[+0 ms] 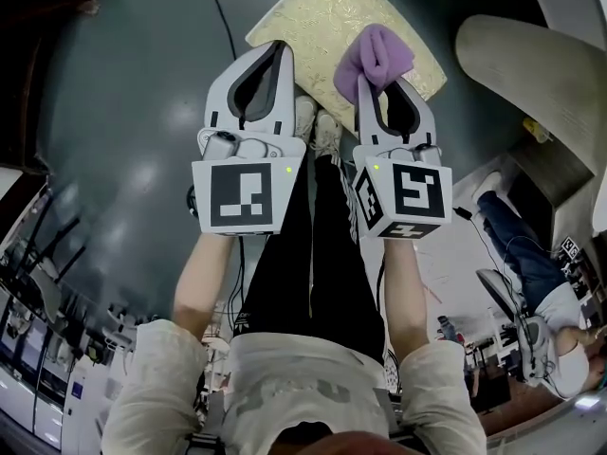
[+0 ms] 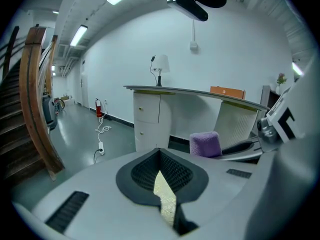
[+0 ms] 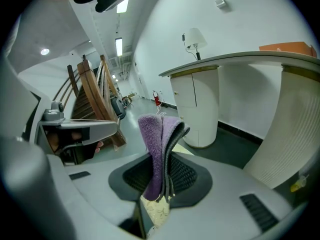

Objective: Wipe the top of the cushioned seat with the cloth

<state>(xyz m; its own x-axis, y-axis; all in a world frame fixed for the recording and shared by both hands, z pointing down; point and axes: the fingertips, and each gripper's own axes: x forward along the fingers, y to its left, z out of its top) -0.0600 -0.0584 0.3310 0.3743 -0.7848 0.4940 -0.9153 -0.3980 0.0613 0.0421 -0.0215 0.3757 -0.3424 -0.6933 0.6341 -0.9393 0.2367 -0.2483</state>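
- glossy dark grey floor (image 1: 123, 112) seen steeply from above; white curved counter (image 1: 531, 64) at the right edge.
- cushioned seat (image 1: 313, 12), gold patterned top, lies flat on the floor just beyond the person's shoes (image 1: 316, 126).
- right gripper (image 1: 377, 88): jaws clamped on the purple cloth (image 1: 373, 57), folded double. its bunched end sticks out past the jaw tips, over the seat's right part in the head view. contact with the seat: cannot tell.
- left gripper (image 1: 275, 55): jaws drawn together at the tips, nothing between them. it is held beside the right gripper, apart from it.
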